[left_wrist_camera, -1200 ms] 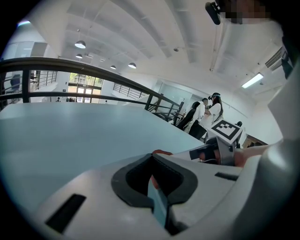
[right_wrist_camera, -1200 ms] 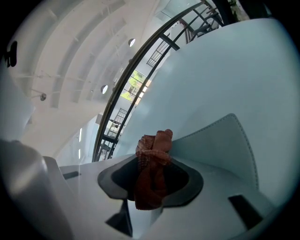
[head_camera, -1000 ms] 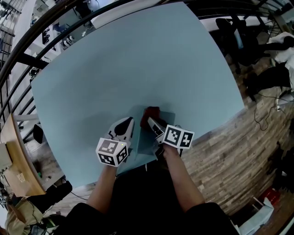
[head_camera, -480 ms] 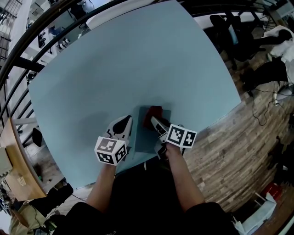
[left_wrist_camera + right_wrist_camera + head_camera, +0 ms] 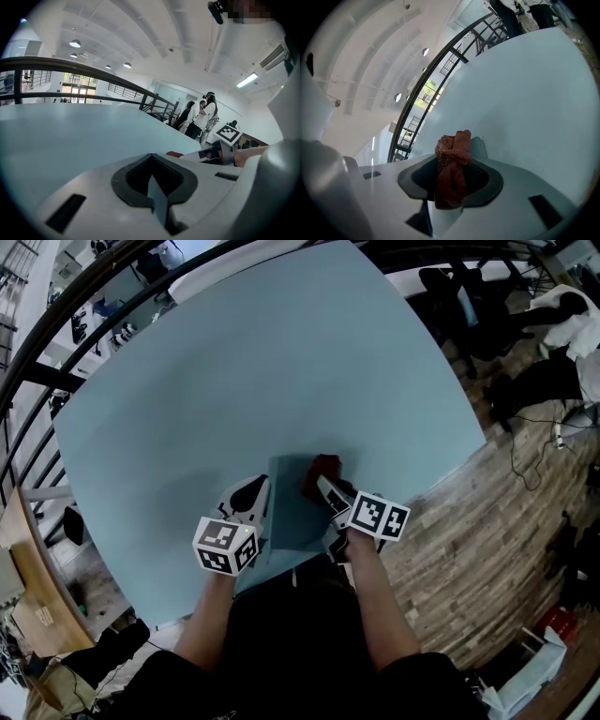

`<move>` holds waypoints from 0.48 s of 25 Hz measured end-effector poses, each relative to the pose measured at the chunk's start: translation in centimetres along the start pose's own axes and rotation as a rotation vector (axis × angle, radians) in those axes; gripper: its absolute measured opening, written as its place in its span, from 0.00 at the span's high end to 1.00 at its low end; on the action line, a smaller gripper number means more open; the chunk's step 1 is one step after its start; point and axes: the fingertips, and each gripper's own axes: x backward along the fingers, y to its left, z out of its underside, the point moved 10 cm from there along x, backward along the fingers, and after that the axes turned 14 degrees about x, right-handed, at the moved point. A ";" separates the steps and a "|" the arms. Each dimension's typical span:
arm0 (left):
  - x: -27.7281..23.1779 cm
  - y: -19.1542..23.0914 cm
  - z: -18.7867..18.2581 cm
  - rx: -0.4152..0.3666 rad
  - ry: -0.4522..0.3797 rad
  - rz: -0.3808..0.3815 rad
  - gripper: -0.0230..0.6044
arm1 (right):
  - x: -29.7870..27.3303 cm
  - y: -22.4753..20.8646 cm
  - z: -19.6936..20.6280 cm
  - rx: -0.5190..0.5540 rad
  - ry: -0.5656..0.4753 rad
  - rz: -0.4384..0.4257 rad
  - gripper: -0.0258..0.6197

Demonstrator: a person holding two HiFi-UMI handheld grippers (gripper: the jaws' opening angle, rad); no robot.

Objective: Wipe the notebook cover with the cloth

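A grey-blue notebook (image 5: 292,512) lies flat near the front edge of the teal table (image 5: 234,381). My right gripper (image 5: 328,487) is shut on a bunched red cloth (image 5: 322,471), which rests on the notebook's far right corner. In the right gripper view the cloth (image 5: 452,161) sticks out between the jaws of the right gripper (image 5: 450,187), above a strip of notebook (image 5: 478,148). My left gripper (image 5: 251,499) sits at the notebook's left edge. In the left gripper view the left gripper (image 5: 153,190) is shut with a thin teal sliver of cover between its jaws.
Black railings (image 5: 56,343) run round the table's far and left sides. Wooden floor (image 5: 441,540) with cables lies to the right, and chairs (image 5: 469,296) stand at the back right. People (image 5: 201,117) stand beyond the table in the left gripper view.
My right gripper has slid the red cloth a little to the right over the notebook's far part. The left gripper has stayed at the left edge.
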 end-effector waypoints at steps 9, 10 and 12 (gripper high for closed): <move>-0.8 -0.8 0.0 -0.006 0.008 0.014 0.96 | 1.8 -1.7 -0.4 -0.031 -0.036 0.029 0.74; -0.8 -0.9 0.1 -0.007 0.009 0.016 0.96 | 1.9 -1.8 -0.4 -0.034 -0.038 0.032 0.74; -1.0 -1.1 0.1 -0.010 0.012 0.019 0.96 | 2.2 -2.2 -0.5 -0.038 -0.044 0.039 0.74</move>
